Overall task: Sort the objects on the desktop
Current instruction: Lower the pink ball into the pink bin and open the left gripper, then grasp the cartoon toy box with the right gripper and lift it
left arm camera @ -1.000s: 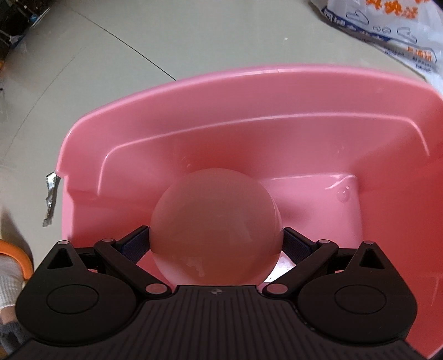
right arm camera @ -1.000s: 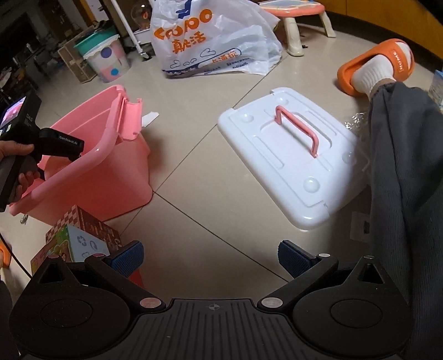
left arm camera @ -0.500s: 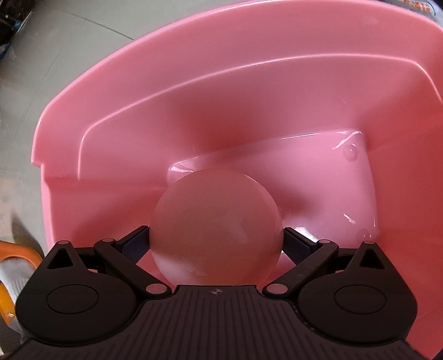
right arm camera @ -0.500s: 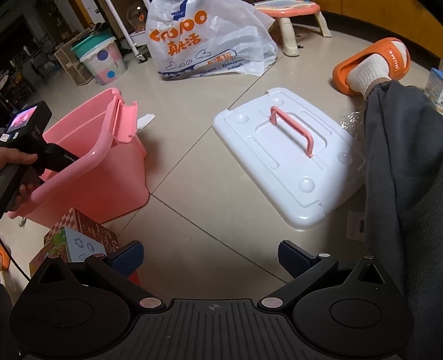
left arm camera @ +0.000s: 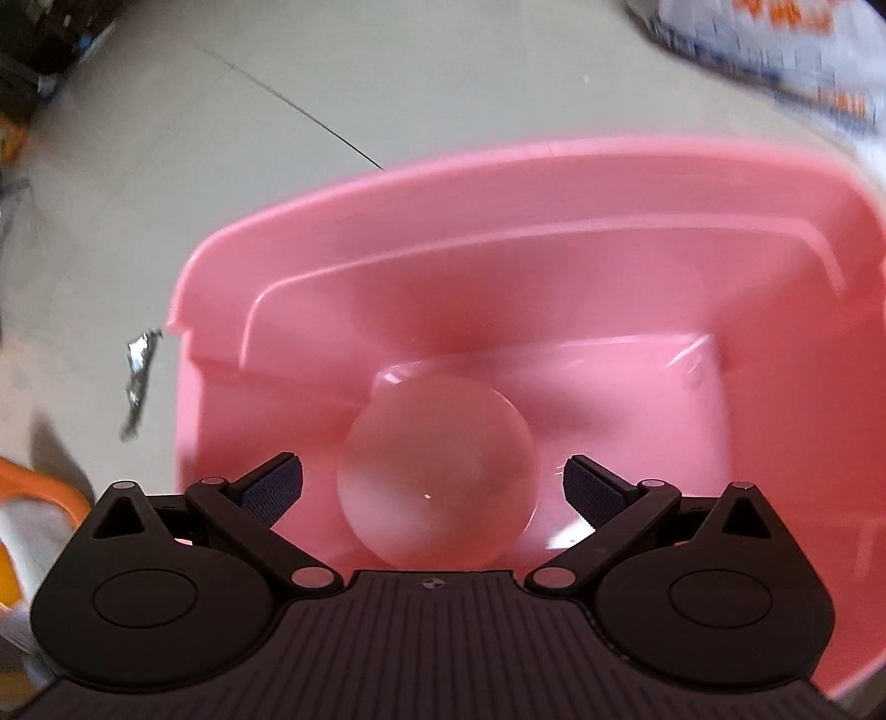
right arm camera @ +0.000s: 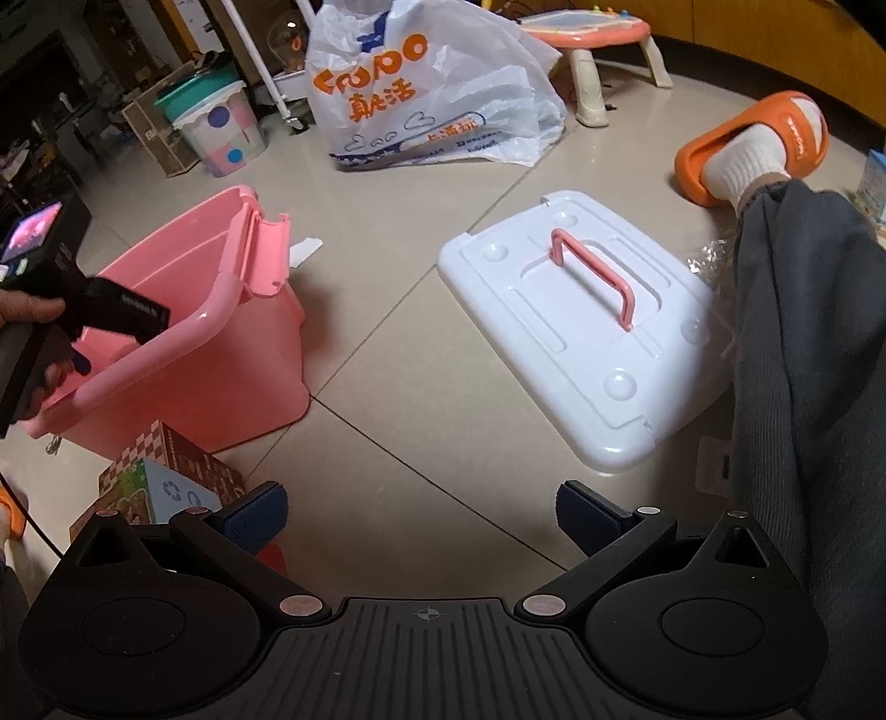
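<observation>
**Ball loose between spread fingers, inside the pink bin**

My left gripper [left arm camera: 432,484] is spread wide over the pink bin [left arm camera: 554,266]; its fingers [left arm camera: 274,487] stand clear of the translucent ball [left arm camera: 437,471], with a gap showing on each side; the ball sits straight ahead between them, low in the bin, though I cannot tell whether it rests on the bottom; the picture is blurred. The bin's walls rise ahead and to both sides of the gripper; beyond its far rim lies the tiled floor [left arm camera: 221,166]; a scrap of foil [left arm camera: 135,382] lies on the floor just left of the bin; a printed plastic bag [left arm camera: 775,50] shows at the far right.

My right gripper [right arm camera: 421,515] is also wide and holds nothing; its fingers [right arm camera: 255,518] hang above bare floor. Just left of it, close in, stands a colourful cardboard box [right arm camera: 166,482], beside the bin's near wall; further left I see the bin with my other gripper reaching down into it. Ahead and to the right lies a white lid [right arm camera: 581,343] with a pink handle [right arm camera: 592,274], flat on the tiles; a grey trouser leg [right arm camera: 803,387] fills the right edge, ending in an orange slipper [right arm camera: 758,144]; the bag stands far ahead, with a small stool [right arm camera: 592,44] behind it.
</observation>
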Demonstrator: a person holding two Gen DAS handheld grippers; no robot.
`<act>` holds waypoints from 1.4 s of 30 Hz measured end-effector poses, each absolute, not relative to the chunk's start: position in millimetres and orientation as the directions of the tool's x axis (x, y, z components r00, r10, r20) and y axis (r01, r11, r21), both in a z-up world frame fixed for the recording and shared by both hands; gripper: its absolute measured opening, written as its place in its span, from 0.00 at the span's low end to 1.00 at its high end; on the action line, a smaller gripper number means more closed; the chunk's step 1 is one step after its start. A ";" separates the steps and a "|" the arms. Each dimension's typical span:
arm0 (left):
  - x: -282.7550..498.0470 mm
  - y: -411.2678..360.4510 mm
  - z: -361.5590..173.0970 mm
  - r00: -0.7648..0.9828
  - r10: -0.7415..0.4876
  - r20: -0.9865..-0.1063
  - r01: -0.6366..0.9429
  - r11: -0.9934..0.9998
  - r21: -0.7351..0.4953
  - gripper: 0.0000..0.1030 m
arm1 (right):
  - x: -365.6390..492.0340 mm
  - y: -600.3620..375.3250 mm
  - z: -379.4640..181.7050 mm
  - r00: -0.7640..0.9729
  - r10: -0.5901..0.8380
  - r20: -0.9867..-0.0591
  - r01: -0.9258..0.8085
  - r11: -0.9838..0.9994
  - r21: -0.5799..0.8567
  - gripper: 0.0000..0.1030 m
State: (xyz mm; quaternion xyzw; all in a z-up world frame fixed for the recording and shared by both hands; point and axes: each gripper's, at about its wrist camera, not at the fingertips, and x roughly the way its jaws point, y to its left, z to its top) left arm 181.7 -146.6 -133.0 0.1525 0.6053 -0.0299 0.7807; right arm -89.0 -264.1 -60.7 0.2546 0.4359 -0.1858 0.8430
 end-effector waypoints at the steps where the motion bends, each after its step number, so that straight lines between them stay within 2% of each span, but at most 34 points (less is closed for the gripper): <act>1: 176.9 -142.2 -127.4 0.265 0.122 -0.957 0.202 0.963 0.179 1.00 | -89.3 -263.1 -59.0 0.557 -0.094 -0.825 0.528 0.807 0.264 1.00; 4: 154.4 -131.0 -102.0 0.328 0.078 -0.942 0.137 0.982 0.129 1.00 | -90.6 -260.4 -53.2 0.577 -0.108 -0.809 0.507 0.825 0.251 1.00; 13: 32.8 -85.2 4.1 0.529 -0.048 -0.847 0.108 0.994 0.011 1.00 | -93.1 -243.9 -38.6 0.634 -0.133 -0.761 0.433 0.877 0.207 1.00; 17: 27.2 -33.5 57.0 0.567 -0.065 -0.821 0.083 0.996 -0.022 1.00 | -94.6 -232.5 -26.9 0.653 -0.141 -0.744 0.395 0.902 0.175 1.00; 20: -18.2 -24.8 72.2 0.585 -0.077 -0.807 0.065 0.997 -0.048 1.00 | -98.1 -220.0 -14.5 0.684 -0.138 -0.716 0.348 0.925 0.155 1.00; 22: -21.8 13.2 94.5 0.596 -0.074 -0.800 0.043 0.997 -0.060 1.00 | -102.0 -211.6 -6.7 0.707 -0.125 -0.696 0.313 0.938 0.150 1.00; 31: -29.5 26.2 93.1 0.629 -0.045 -0.776 -0.104 0.984 -0.142 1.00 | -108.3 -182.7 23.9 0.748 -0.107 -0.655 0.206 0.976 0.076 1.00; 36: -30.6 30.9 94.9 0.634 -0.056 -0.771 -0.096 0.984 -0.151 1.00 | -102.9 -175.5 40.5 0.748 -0.125 -0.651 0.204 0.978 0.046 1.00; 42: -27.4 28.9 93.5 0.651 -0.094 -0.753 -0.050 0.985 -0.167 1.00 | -100.3 -182.5 50.8 0.765 -0.074 -0.640 0.184 0.977 0.107 1.00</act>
